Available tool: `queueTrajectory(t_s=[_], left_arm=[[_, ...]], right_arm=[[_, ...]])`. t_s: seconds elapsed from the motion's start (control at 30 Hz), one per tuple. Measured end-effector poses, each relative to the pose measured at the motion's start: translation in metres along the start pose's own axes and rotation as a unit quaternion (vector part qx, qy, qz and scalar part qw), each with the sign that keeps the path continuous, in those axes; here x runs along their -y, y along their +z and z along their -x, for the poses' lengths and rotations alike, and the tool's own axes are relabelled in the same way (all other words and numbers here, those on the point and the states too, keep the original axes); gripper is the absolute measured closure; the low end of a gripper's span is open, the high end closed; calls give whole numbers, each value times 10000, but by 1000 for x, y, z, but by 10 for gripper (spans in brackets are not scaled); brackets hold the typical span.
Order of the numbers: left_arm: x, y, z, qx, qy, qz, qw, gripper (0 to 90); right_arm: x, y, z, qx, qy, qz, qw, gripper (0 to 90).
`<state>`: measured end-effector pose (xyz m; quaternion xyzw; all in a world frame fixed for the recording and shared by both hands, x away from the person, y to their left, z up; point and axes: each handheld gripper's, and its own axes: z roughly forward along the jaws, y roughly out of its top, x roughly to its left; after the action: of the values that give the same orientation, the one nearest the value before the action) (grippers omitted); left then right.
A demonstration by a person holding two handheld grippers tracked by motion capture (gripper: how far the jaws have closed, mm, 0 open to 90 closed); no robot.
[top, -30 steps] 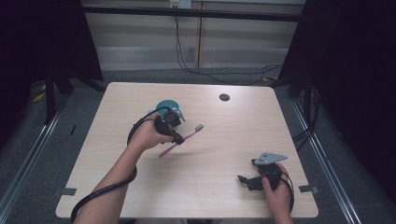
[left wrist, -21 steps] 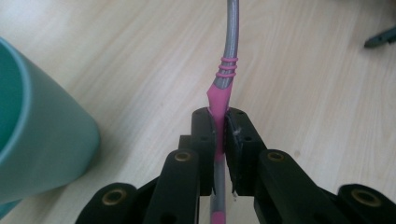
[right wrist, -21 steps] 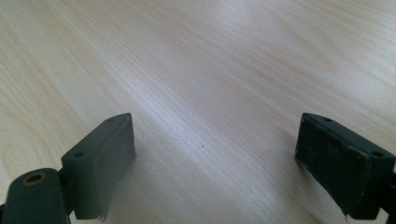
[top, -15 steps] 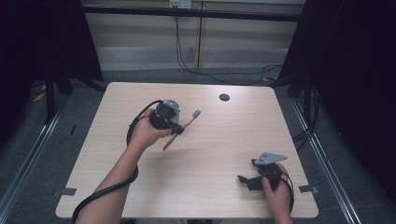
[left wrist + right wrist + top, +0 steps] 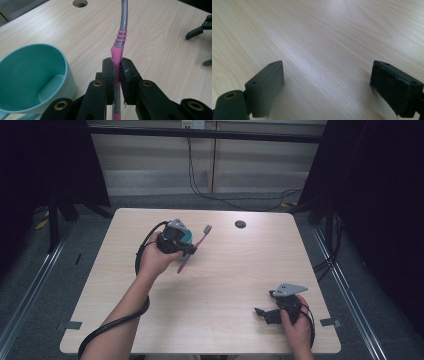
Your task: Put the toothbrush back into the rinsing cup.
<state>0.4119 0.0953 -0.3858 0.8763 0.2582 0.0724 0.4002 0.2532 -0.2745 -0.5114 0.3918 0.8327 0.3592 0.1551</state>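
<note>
While I watch the pale wood table (image 5: pixel 215 285), with its cable hole (image 5: pixel 240 224) at the far edge, my left gripper (image 5: pixel 186 251) clamps a pink toothbrush (image 5: pixel 195 247) just beside the teal cup (image 5: pixel 32 75). My right gripper (image 5: pixel 266 314) rests near-right, jaws spread, dark curtains (image 5: pixel 380 195) around.

Teal cup (image 5: pixel 32 77) just beside the left tool (image 5: pixel 117 75); bare tabletop (image 5: pixel 230 270) elsewhere.

In the left gripper view we lose the head of the pink and grey plastic toothbrush (image 5: pixel 119 45) past the top edge, and the left hand-held gripper (image 5: pixel 117 75) covers its handle lower down. The teal ceramic mug (image 5: pixel 32 80) is cropped at the left and bottom edges.
</note>
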Motion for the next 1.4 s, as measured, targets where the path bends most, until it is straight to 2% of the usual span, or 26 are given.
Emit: queueTrajectory(t_s=[0.13,0.2,0.4,0.77,0.93,1.3,1.37,1.4], left_arm=[[-1,-3,0,-77,-67,113,9999,826],[-3,-5,0,-97,-115,256,9996,826],[-7,-10,0,-253,-57,414,9988,826],[-11,-16,-2,-444,-125,648,9968,827],[-11,-19,-3,-527,-198,818,9951,827],[-11,-22,-8,-654,-290,993,9925,827],[-10,-22,-9,-676,-302,1046,9918,826],[-10,-23,-10,-719,-329,1121,9905,827]], right_arm=[[0,0,0,0,-2,0,10000,110],[0,0,0,0,-1,0,10000,110],[0,0,0,-1,2,-2,10000,110],[0,0,0,0,-1,0,10000,110],[0,0,0,0,-1,0,10000,110],[0,0,0,0,-1,0,10000,110],[0,0,0,0,-1,0,10000,110],[0,0,0,-1,0,0,10000,110]])
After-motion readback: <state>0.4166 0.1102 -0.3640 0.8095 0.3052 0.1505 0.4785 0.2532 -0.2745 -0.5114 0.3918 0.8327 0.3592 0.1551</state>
